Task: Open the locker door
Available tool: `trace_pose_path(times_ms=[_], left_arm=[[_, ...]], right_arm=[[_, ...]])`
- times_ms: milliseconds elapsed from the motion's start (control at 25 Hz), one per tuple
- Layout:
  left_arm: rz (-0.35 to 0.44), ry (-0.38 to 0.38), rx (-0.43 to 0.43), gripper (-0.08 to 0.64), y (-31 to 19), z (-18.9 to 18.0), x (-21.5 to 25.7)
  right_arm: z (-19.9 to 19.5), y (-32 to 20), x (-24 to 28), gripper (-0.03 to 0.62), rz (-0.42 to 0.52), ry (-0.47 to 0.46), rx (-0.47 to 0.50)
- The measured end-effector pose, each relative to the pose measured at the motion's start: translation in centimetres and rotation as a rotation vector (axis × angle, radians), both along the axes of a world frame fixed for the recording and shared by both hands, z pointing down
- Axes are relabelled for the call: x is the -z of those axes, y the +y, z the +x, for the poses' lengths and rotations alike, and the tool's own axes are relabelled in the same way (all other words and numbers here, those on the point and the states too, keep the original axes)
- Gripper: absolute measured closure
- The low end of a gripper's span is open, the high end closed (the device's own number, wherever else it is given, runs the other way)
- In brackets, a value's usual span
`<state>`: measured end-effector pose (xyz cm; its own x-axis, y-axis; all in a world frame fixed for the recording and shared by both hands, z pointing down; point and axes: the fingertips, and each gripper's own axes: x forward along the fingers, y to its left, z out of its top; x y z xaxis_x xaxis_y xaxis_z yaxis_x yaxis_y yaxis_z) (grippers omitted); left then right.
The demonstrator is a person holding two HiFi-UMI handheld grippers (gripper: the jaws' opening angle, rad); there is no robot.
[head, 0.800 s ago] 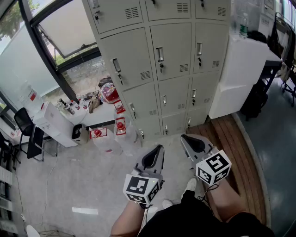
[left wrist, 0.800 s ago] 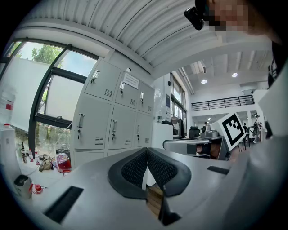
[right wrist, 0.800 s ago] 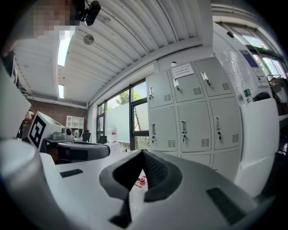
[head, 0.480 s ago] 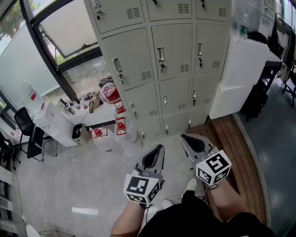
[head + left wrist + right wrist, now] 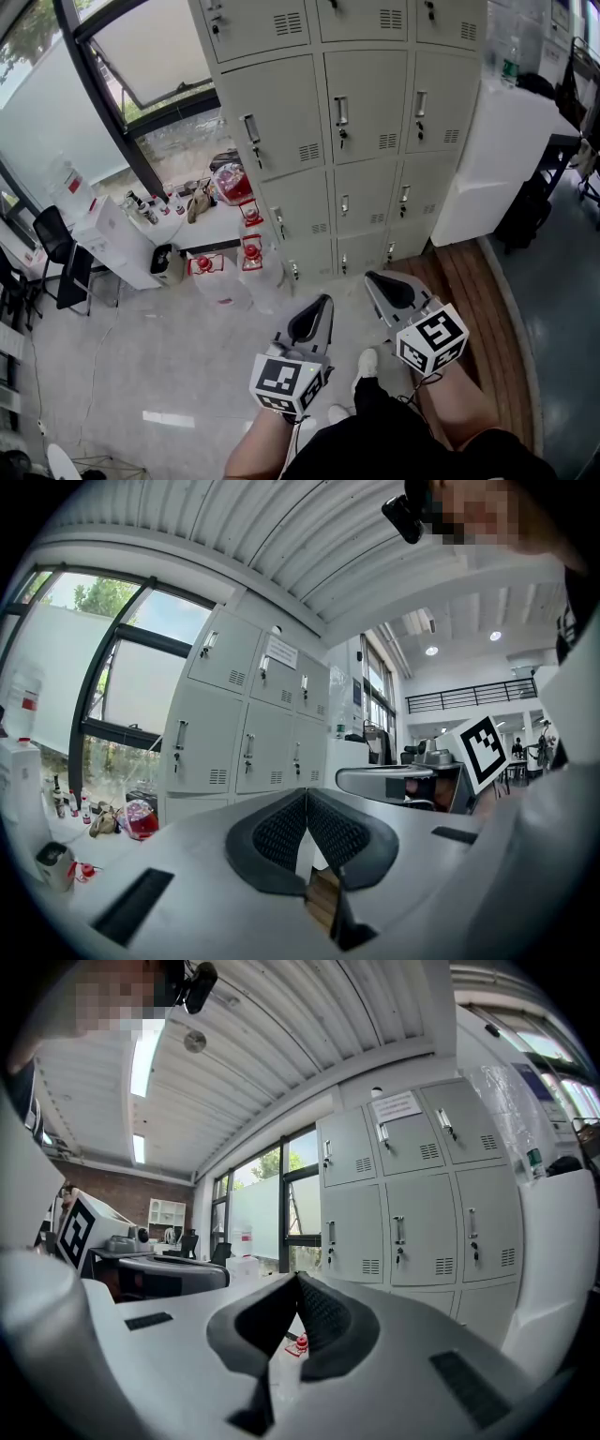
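Ahead, three locker columns (image 5: 366, 122); two grippers (image 5: 324, 301) (image 5: 372, 279), jaws together.

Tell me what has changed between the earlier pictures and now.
The lockers sit further right in the head view, and the person's white shoe shows further forward, so the person seems to be stepping. Nothing was gripped or released. The left tool and right tool stay shut and empty; the lockers stay closed.
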<state>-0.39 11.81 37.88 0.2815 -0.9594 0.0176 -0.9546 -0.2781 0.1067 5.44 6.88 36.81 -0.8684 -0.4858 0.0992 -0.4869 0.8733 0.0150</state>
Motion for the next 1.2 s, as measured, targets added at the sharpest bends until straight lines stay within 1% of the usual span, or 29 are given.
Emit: trace_pose_path(times_ms=[200,480,640,760,960,1200], left_arm=[[-0.015,-0.010,0.029,0.543,-1.7,-1.3,-0.4],[-0.022,-0.029,0.071,0.543,-5.6,-3.4,-0.2],[-0.019,-0.048,0.080,0.543,-8.4,-4.4,-0.1],[-0.029,-0.040,0.091,0.543,-10.7,-5.2,-0.2],[-0.043,-0.046,0.090,0.543,-14.7,-5.7,-0.3],[-0.033,-0.055,0.086,0.543,-19.5,-6.2,0.1]], right_arm=[[-1.4,-2.4,0.0,0.538,-0.003,-0.006,0.028],[-3.5,-7.0,-0.1,0.538,-0.015,-0.023,0.061],[-4.6,-10.1,-0.3,0.538,-0.024,-0.028,0.074],[-5.5,-12.4,-0.2,0.538,-0.029,-0.038,0.081],[-6.3,-16.5,0.2,0.538,-0.027,-0.055,0.088],[-6.9,-21.5,1.0,0.538,-0.022,-0.076,0.080]])
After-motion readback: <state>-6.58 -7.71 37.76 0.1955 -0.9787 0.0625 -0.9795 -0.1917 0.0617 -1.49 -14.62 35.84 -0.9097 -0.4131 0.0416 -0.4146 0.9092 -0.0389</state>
